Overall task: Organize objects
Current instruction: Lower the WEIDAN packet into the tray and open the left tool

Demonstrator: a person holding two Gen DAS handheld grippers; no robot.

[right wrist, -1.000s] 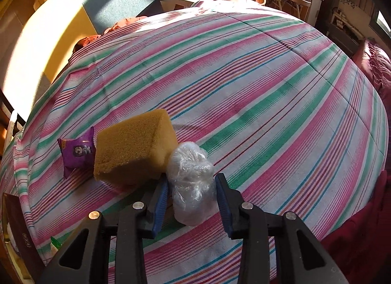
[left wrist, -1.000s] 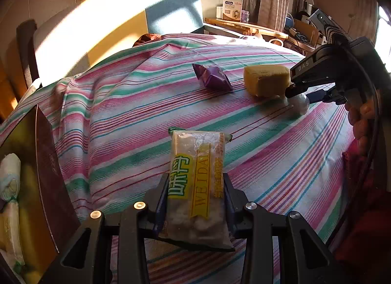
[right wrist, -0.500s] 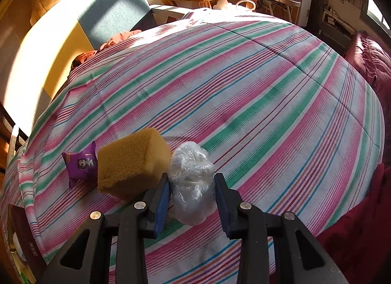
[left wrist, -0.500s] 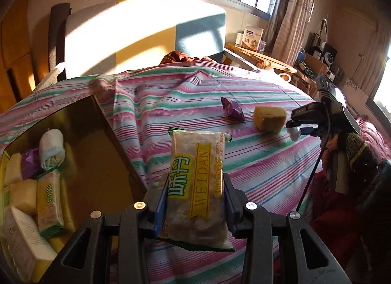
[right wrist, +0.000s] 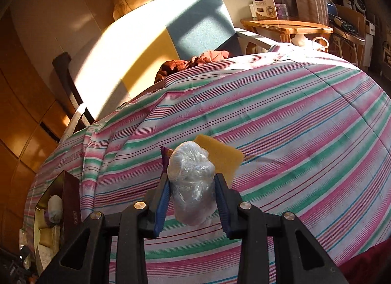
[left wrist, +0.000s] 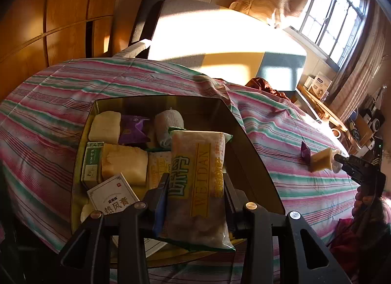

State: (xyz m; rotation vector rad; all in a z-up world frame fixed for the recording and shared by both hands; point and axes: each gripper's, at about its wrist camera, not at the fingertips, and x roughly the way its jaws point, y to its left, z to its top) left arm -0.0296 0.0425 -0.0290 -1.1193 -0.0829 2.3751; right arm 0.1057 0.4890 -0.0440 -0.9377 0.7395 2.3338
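Left gripper: clenching snack packet, having swung from the striped bedspread to above the box; drop is likely nearing. Right gripper: grasping plastic-wrapped bundle, now lifting clear of the sponge.

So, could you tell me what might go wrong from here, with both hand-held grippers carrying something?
1. The box is already crowded, so the snack packet in the left hand-held gripper may land on top of other items or catch the rim.
2. The clear plastic bundle looks soft and slippery; it could slide out of the right hand-held gripper.
3. The yellow sponge and purple packet lie just beyond the bundle, and a low swing might knock them.
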